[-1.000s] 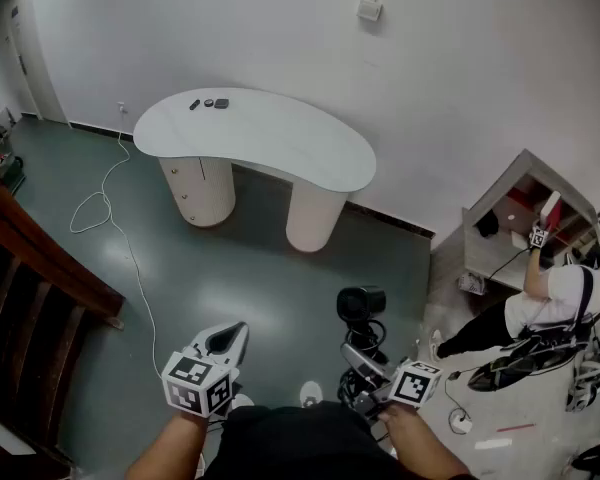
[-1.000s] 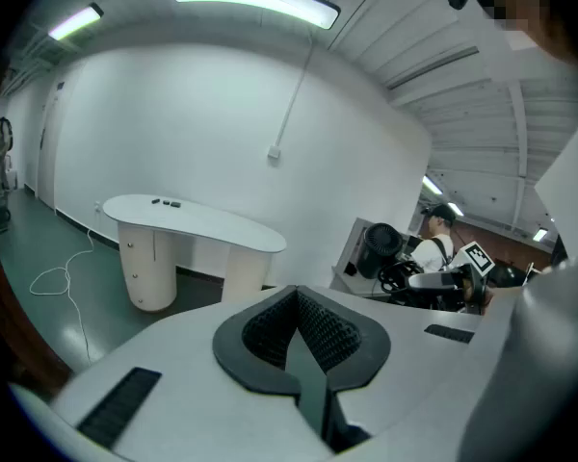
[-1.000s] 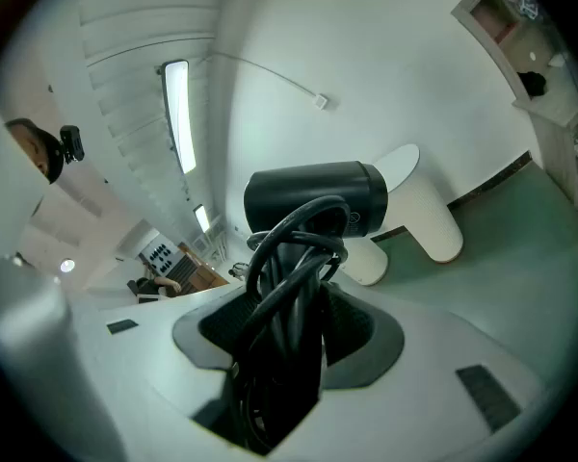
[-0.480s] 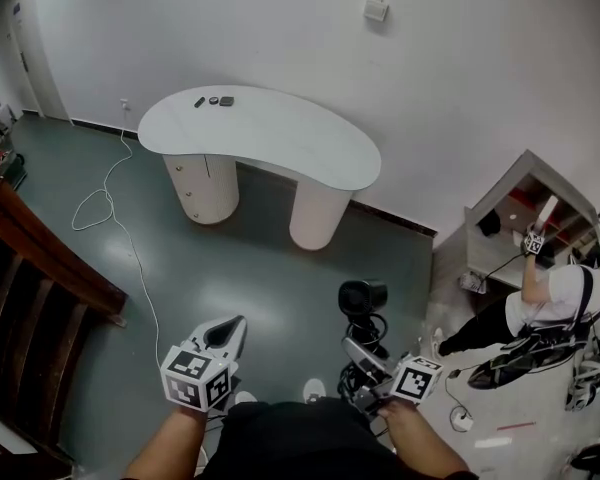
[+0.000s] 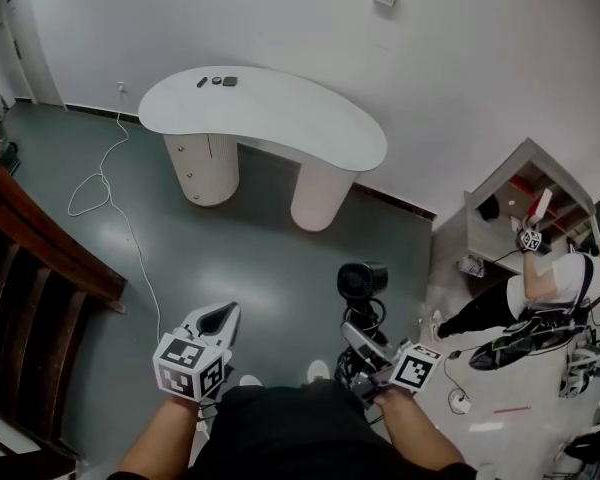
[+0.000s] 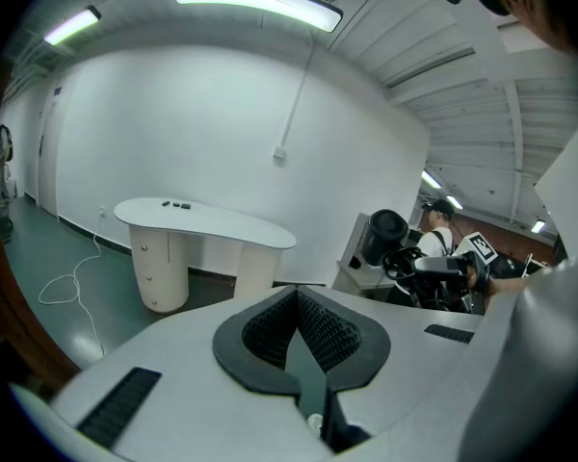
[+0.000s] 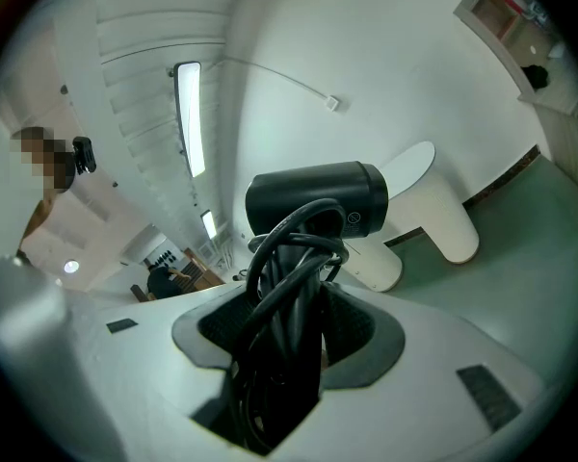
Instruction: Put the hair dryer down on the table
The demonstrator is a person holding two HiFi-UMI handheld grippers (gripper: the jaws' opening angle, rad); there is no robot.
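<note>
A black hair dryer (image 5: 361,281) with its cord wound round the handle stands upright in my right gripper (image 5: 360,341), low in the head view. In the right gripper view the jaws are shut on the cord-wrapped handle (image 7: 287,340), and the dryer's barrel (image 7: 318,198) points right above them. The white kidney-shaped table (image 5: 263,120) stands well ahead across the floor, and it also shows as the table (image 7: 433,203) behind the dryer. My left gripper (image 5: 218,320) hangs at the lower left. Its black pads (image 6: 320,327) meet with nothing between them.
Small dark items (image 5: 217,81) lie at the table's far left end. A white cable (image 5: 110,198) trails over the green floor. Dark wooden furniture (image 5: 30,268) stands at the left. A person (image 5: 545,293) works at a white shelf unit (image 5: 520,208) on the right.
The head view has shifted: the table sits a little higher in the frame and both grippers a little lower. The right gripper's hold on the hair dryer is unchanged.
</note>
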